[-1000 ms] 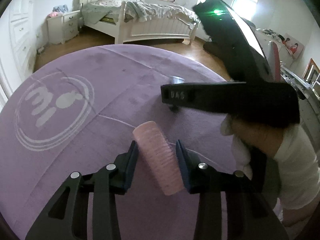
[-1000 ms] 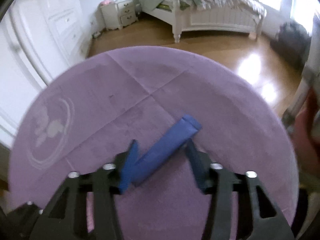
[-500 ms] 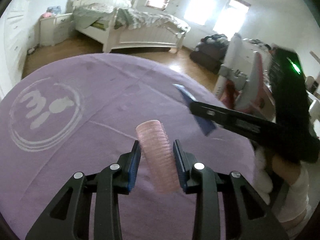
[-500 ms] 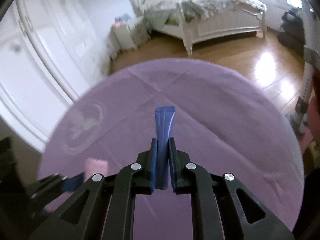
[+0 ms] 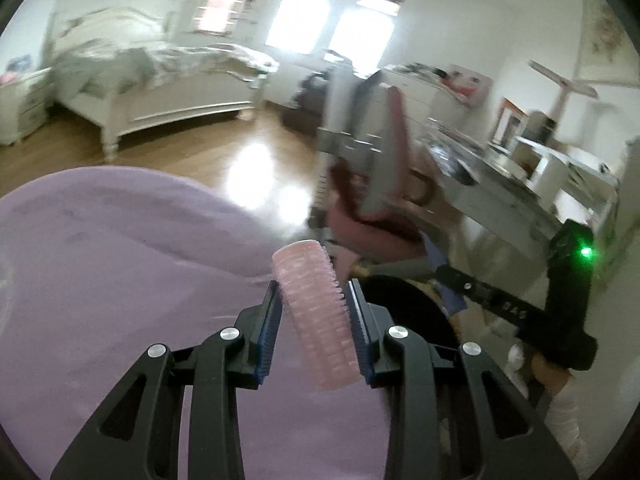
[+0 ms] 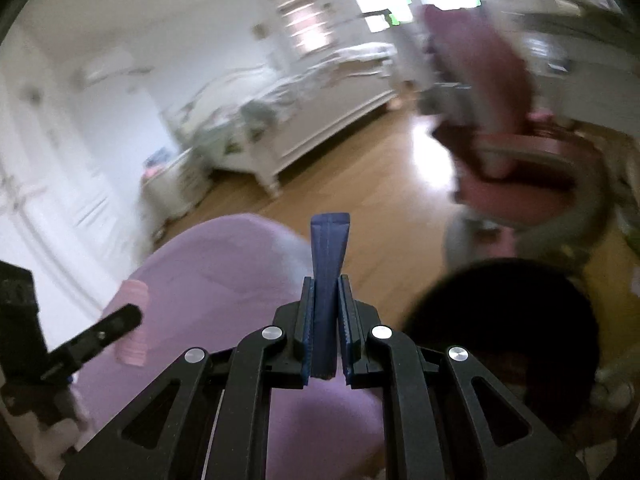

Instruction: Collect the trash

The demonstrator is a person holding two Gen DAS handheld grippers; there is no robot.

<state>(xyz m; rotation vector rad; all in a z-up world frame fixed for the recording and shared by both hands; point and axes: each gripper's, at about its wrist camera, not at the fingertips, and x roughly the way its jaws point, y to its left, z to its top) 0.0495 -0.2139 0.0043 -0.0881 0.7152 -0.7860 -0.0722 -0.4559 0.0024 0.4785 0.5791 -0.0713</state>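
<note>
My left gripper (image 5: 314, 300) is shut on a pink hair roller (image 5: 316, 316) and holds it in the air over the right edge of the round purple rug (image 5: 120, 280). My right gripper (image 6: 325, 298) is shut on a flat blue wrapper (image 6: 328, 252) that sticks up between the jaws. A black round bin (image 6: 504, 328) lies low at the right of the right gripper; it also shows in the left wrist view (image 5: 404, 308) just behind the roller. The roller also shows in the right wrist view (image 6: 132, 320) at the left.
A pink chair on a grey frame (image 5: 372, 184) stands just beyond the bin on the wooden floor (image 5: 208, 156). A white bed (image 5: 160, 88) is at the back left. A cluttered desk (image 5: 520, 184) runs along the right wall.
Both grippers have swung right, off the middle of the rug toward the black bin and the chair. Each still holds its object. The view is blurred by motion.
</note>
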